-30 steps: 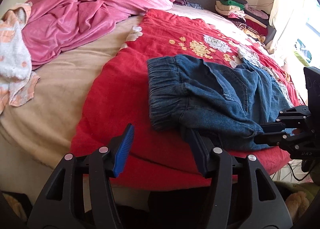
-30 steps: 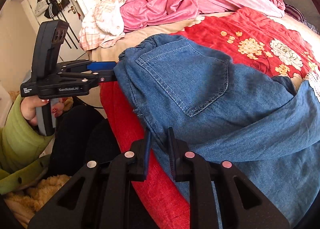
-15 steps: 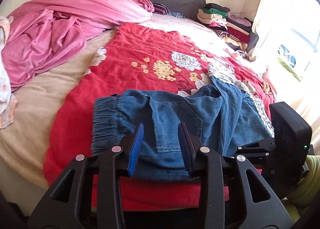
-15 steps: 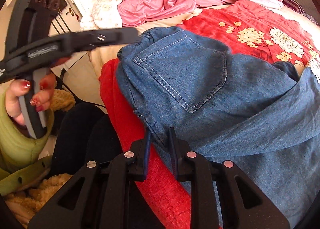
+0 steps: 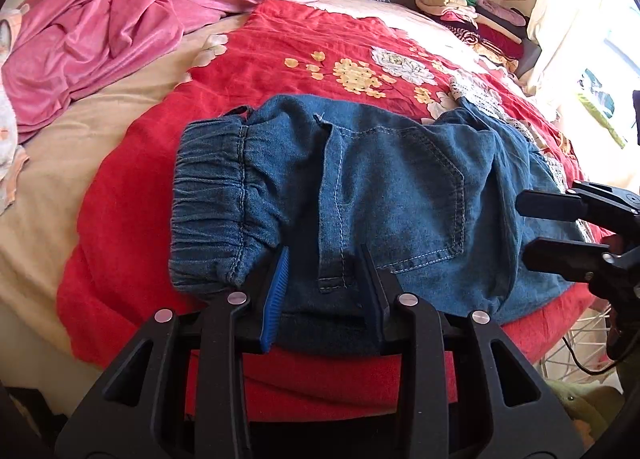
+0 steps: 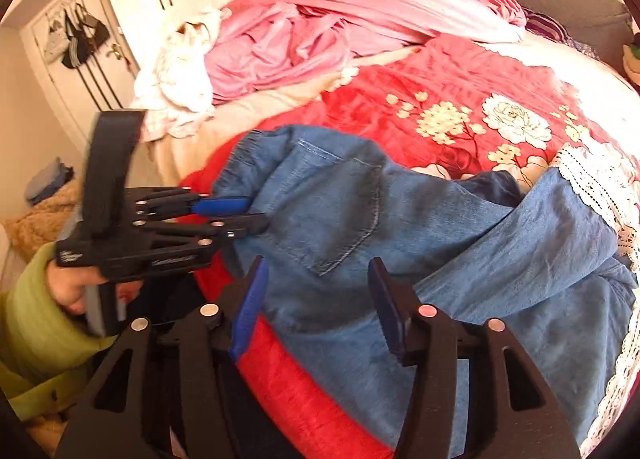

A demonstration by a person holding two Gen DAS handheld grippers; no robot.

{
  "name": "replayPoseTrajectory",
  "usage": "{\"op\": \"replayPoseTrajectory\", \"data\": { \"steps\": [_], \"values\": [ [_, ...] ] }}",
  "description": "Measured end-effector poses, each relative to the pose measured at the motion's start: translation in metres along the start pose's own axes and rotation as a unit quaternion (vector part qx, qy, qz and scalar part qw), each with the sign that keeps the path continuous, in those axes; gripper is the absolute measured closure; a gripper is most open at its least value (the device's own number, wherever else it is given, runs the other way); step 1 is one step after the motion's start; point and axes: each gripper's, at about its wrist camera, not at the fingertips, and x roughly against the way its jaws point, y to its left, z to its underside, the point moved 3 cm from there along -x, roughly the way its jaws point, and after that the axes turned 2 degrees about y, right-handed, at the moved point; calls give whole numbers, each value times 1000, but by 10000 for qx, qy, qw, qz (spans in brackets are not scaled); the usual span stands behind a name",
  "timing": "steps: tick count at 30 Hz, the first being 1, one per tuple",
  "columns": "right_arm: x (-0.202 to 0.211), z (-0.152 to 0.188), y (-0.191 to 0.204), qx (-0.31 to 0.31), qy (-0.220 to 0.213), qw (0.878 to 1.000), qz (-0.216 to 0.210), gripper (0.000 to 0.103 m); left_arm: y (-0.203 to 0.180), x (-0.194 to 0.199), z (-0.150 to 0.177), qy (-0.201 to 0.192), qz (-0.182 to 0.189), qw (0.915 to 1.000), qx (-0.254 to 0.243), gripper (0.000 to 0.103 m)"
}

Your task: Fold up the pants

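Pants (image 5: 384, 195) lay bunched across the red blanket (image 5: 132, 187) at the bed's near edge, waistband left. My left gripper (image 5: 325, 291) pinched denim at the near hem; right gripper (image 6: 316, 305) was opening, cloth loose between its jaws. I judged: hold left firm, regrip right at the leg, pull flat before folding.

Left gripper (image 5: 325, 287) jaws clamped; right gripper (image 6: 316, 309) jaws opening.

There was one pair of blue denim pants (image 5: 380, 195) on one bed (image 5: 80, 147), over one red flowered blanket (image 5: 304, 43). One pink quilt (image 5: 132, 15) lay far left, one clothes stack (image 5: 468, 7) far right. Two claws: left (image 5: 324, 279), right (image 6: 316, 299).
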Motion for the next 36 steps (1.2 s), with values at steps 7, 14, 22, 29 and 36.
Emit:
{"op": "replayPoseTrajectory", "data": {
  "steps": [7,14,22,29,36],
  "values": [
    [-45,12,-18,-411,800,9954,325,46,-2,0,3,-42,26,10000,16,76],
    [-10,8,-30,-729,266,9970,7,41,0,7,2,-8,217,9993,297,74],
    [59,6,-84,-1188,-468,9898,635,28,-38,47,-19,-424,411,9982,-43,57],
    [82,6,-131,-1510,-755,9807,982,21,-81,32,-31,-245,821,9955,-402,54],
    [79,-8,-158,-1578,-780,9782,1101,18,-121,-7,-31,267,1441,9870,-662,54]
  ]
}}
